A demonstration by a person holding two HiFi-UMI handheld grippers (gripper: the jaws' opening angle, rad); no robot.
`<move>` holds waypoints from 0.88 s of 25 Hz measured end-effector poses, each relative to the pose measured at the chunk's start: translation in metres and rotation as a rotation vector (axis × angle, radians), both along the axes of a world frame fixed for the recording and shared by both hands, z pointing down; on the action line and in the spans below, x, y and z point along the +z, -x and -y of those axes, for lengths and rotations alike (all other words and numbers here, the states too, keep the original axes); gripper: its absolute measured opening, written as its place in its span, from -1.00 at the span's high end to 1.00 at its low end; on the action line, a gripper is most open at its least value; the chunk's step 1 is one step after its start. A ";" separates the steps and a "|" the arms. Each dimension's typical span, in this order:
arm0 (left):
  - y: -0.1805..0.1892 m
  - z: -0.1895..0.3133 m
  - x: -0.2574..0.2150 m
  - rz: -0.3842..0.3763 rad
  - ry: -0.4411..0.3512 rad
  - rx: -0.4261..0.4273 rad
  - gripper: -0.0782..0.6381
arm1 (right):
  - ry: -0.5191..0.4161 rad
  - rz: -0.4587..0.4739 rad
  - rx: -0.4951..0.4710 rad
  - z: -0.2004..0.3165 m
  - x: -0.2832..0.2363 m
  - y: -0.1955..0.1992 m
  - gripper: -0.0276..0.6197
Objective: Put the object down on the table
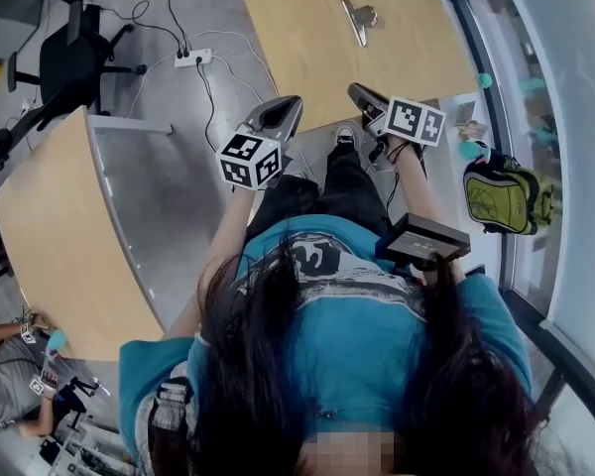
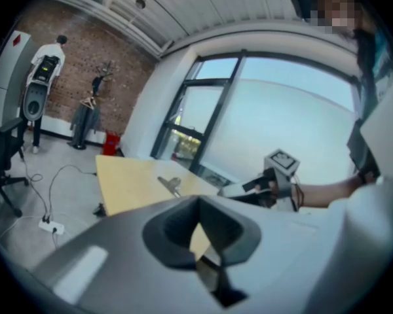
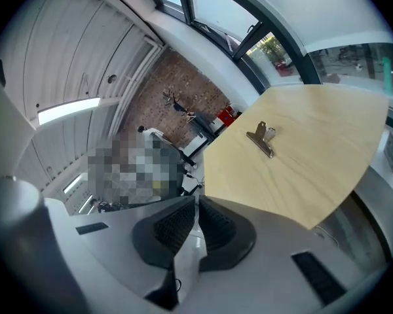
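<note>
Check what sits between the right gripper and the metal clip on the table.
Nothing: only bare wooden table lies between the right gripper and the metal clip, as the head view and right gripper view show.

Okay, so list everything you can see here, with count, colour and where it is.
table: one, light wood, ahead of the person
metal clip: one, silver, lying on that table
second table: one, light wood, to the person's left
office chair: one, black, far left
power strip: one, white, on the floor
backpack: one, green, by the window at right
left gripper: one, grey, jaws together, empty
right gripper: one, grey, jaws together, empty
</note>
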State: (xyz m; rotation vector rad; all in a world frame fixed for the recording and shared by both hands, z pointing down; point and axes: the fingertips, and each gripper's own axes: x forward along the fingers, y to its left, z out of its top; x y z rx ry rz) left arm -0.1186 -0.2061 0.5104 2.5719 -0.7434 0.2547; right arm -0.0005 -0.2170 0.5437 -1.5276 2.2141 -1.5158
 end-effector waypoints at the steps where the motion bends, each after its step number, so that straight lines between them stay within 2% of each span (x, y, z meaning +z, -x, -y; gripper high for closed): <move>1: 0.002 -0.007 0.002 -0.001 0.005 0.007 0.78 | 0.004 -0.004 0.001 -0.009 0.001 0.003 0.83; 5: 0.003 -0.027 0.005 -0.006 0.016 0.025 0.78 | 0.012 -0.004 -0.009 -0.036 0.001 0.013 0.86; 11: -0.012 -0.049 -0.006 -0.010 0.002 0.026 0.78 | 0.030 -0.007 -0.034 -0.061 0.000 0.008 0.88; 17: -0.027 -0.081 -0.017 -0.004 -0.010 -0.006 0.78 | 0.024 0.014 -0.100 -0.091 -0.007 0.008 0.88; 22: -0.053 -0.124 -0.013 -0.001 -0.004 -0.045 0.78 | 0.009 0.016 -0.156 -0.138 -0.009 -0.010 0.88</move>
